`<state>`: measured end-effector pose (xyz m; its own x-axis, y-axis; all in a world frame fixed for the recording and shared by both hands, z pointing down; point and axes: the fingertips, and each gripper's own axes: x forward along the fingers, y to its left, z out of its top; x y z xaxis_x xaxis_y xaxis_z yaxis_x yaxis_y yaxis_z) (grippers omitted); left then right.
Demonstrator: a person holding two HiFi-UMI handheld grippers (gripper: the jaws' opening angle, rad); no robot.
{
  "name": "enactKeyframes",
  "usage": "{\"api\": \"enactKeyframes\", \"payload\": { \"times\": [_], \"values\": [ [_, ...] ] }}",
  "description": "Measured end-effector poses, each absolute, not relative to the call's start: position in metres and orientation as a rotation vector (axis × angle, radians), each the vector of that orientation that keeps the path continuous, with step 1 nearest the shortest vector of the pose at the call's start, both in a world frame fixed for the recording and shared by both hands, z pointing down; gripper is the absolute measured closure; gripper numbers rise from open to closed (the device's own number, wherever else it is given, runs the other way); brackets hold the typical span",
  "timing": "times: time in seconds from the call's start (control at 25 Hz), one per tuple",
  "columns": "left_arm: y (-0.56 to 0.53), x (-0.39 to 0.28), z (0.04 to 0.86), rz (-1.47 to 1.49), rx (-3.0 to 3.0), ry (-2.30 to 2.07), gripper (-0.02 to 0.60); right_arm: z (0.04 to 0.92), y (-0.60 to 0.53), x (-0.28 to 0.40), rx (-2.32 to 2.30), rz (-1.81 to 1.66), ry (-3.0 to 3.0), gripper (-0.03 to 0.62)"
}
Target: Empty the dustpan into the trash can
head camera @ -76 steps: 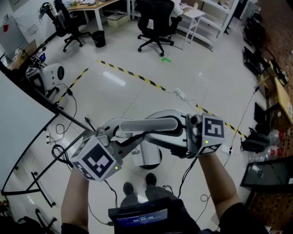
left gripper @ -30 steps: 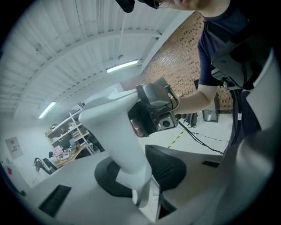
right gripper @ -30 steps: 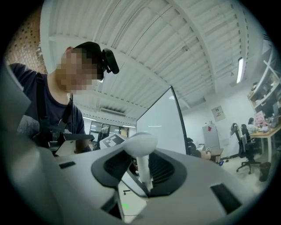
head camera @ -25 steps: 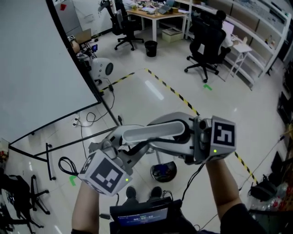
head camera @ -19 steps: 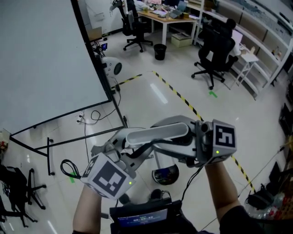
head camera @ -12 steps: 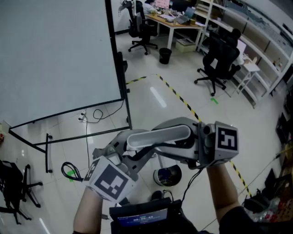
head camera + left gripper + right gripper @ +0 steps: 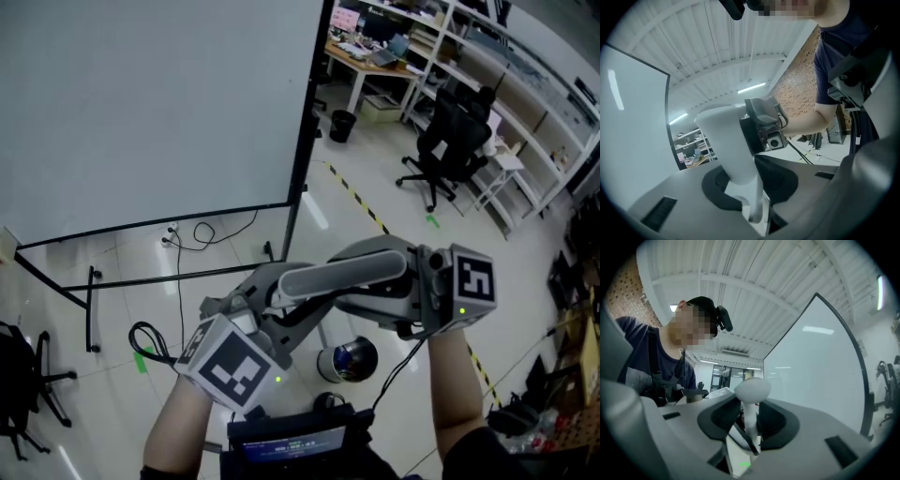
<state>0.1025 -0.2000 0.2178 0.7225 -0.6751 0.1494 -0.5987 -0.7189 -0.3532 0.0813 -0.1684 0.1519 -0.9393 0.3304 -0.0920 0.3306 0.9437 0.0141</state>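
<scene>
Office floor [image 7: 187, 281] by a whiteboard [image 7: 150, 103], trash can [image 7: 349, 360] below, dustpan [image 7: 342, 272] clamped in left gripper [image 7: 758, 192], jaws just tightened, and right gripper [image 7: 750, 427].

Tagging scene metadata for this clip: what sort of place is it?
Likely an open office or lab workspace: office chairs at desks, long shelving racks along the wall, a big white panel on a stand, and yellow-black tape on the tiled floor.

Dustpan [image 7: 342, 274] — smooth matt plastic; trash can [image 7: 349, 359] glossy inside; floor tiles [image 7: 234, 246] v. shiny.
</scene>
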Motion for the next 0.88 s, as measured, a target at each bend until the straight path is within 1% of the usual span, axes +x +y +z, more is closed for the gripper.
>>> {"api": "enactKeyframes", "payload": {
  "times": [0.12, 0.56, 0.88],
  "values": [
    [-0.189, 0.081, 0.222, -0.422, -2.646, 0.998, 0.500, 0.157, -0.159, 0.062, 0.517, 0.007, 3.036, 0.453],
    [-0.151, 0.000, 0.250, -0.535, -2.605, 1.090, 0.499, 0.189, -0.121, -0.008, 0.570, -0.152, 3.046, 0.453],
    [-0.146, -0.033, 0.262, -0.576, -2.577, 1.192, 0.500, 0.200, -0.113, -0.038, 0.640, -0.228, 3.019, 0.453]
  ]
}}
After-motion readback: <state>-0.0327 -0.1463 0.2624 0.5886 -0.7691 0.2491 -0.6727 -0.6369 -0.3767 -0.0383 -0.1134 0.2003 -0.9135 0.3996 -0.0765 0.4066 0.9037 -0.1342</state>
